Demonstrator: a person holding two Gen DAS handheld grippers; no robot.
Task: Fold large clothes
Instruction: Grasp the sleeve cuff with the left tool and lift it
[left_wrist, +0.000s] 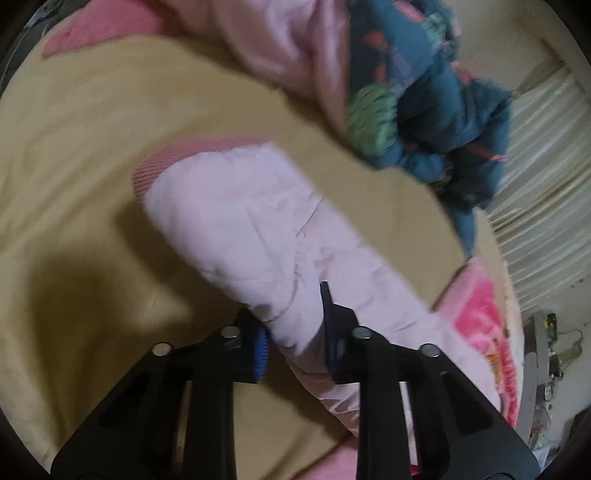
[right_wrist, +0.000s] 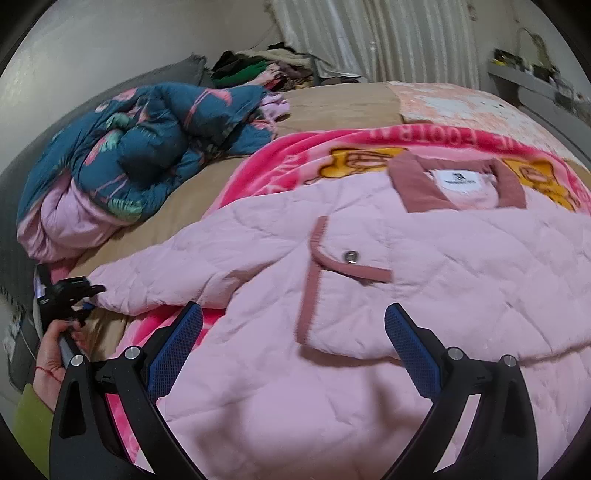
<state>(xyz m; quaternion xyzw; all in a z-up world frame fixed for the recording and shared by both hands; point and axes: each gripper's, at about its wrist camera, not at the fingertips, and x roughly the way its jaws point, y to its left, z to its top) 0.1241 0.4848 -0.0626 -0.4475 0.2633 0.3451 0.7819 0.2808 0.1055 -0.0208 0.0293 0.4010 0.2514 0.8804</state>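
A pale pink quilted jacket (right_wrist: 369, 314) with darker pink collar and pocket trim lies spread face up on the bed. My left gripper (left_wrist: 295, 325) is shut on the jacket's sleeve (left_wrist: 236, 214), which stretches ahead to its ribbed pink cuff (left_wrist: 151, 170). In the right wrist view the left gripper (right_wrist: 83, 295) grips the sleeve end at the far left. My right gripper (right_wrist: 293, 332) is open, its blue pads (right_wrist: 177, 343) hovering just over the jacket's front below the chest pocket (right_wrist: 347, 280).
A bright pink printed blanket (right_wrist: 295, 155) lies under the jacket on a tan sheet (left_wrist: 74, 147). A teal flamingo-print duvet (right_wrist: 140, 140) is bunched at the left. Piled clothes (right_wrist: 266, 66) and a white curtain (right_wrist: 388, 37) are behind the bed; a cluttered shelf (right_wrist: 535, 74) is at right.
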